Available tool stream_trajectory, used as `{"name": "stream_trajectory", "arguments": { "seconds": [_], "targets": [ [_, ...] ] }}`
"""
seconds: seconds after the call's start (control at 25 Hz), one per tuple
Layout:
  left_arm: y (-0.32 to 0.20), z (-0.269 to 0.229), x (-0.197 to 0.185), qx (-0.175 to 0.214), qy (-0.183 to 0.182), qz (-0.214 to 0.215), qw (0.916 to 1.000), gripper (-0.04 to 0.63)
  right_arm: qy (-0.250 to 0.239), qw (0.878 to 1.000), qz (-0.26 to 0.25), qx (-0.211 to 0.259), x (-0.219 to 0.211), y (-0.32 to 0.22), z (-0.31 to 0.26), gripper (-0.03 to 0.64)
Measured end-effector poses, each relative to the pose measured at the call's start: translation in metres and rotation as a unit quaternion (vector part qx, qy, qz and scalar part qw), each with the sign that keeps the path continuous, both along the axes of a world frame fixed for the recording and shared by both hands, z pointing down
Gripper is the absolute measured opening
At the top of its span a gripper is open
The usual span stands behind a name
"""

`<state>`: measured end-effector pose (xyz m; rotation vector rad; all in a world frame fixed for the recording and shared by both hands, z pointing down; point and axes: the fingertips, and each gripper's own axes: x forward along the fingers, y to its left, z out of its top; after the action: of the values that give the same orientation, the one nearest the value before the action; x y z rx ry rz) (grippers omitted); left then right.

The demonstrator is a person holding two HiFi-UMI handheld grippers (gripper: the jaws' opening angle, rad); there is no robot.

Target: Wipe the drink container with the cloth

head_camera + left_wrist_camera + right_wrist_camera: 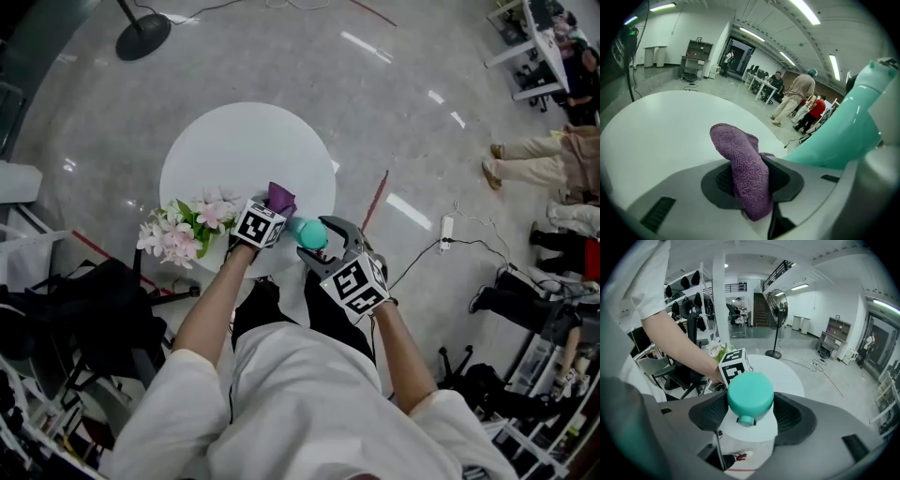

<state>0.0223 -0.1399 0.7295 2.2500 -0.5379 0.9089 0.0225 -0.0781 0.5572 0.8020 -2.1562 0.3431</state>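
A teal drink container (307, 231) hangs over the near edge of the round white table (234, 141), lid end toward the right gripper's camera (750, 397). My right gripper (317, 246) is shut on it, pads against both of its sides (750, 416). A purple cloth (280, 198) sticks up out of my left gripper (274, 210), which is shut on it (752, 187). In the left gripper view the cloth (740, 164) stands just left of the container's teal body (843, 126); whether they touch I cannot tell.
A bunch of pink and white flowers (183, 230) lies at the table's near left edge. A fan's black base (142, 37) stands on the floor far left. Black bags (84, 319) sit to my left; a power strip (446, 230) and seated people (553, 159) are at the right.
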Motion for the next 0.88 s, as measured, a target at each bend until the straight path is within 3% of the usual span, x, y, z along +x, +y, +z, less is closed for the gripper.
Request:
{"name": "stream_trajectory", "arguments": {
  "seconds": [0.16, 0.28, 0.36, 0.44, 0.6, 0.72, 0.88],
  "targets": [
    [0.001, -0.029, -0.010, 0.062, -0.013, -0.021, 0.9977, 0.127, 0.004, 0.998, -0.059, 0.005, 0.002, 0.008, -0.017, 0.347],
    [0.008, -0.055, -0.022, 0.107, -0.014, -0.086, 0.9905, 0.129, -0.039, 0.992, -0.117, -0.011, 0.003, 0.020, -0.028, 0.380],
    [0.013, -0.078, -0.027, 0.125, -0.001, -0.130, 0.9836, 0.129, -0.059, 0.983, -0.175, -0.021, 0.005, 0.024, -0.035, 0.384],
    [0.023, -0.103, -0.031, 0.143, 0.003, -0.168, 0.9755, 0.129, -0.048, 0.968, -0.247, -0.017, 0.010, 0.027, -0.042, 0.393],
    [0.044, -0.158, -0.050, 0.174, 0.000, -0.258, 0.9504, 0.129, -0.026, 0.924, -0.382, 0.011, 0.013, 0.024, -0.060, 0.431],
    [0.059, -0.187, -0.067, 0.182, -0.005, -0.334, 0.9247, 0.129, 0.004, 0.869, -0.494, 0.015, 0.010, 0.025, -0.054, 0.451],
    [0.082, -0.205, -0.064, 0.186, 0.000, -0.375, 0.9082, 0.129, 0.038, 0.817, -0.575, -0.005, 0.011, 0.033, -0.034, 0.451]
  ]
}}
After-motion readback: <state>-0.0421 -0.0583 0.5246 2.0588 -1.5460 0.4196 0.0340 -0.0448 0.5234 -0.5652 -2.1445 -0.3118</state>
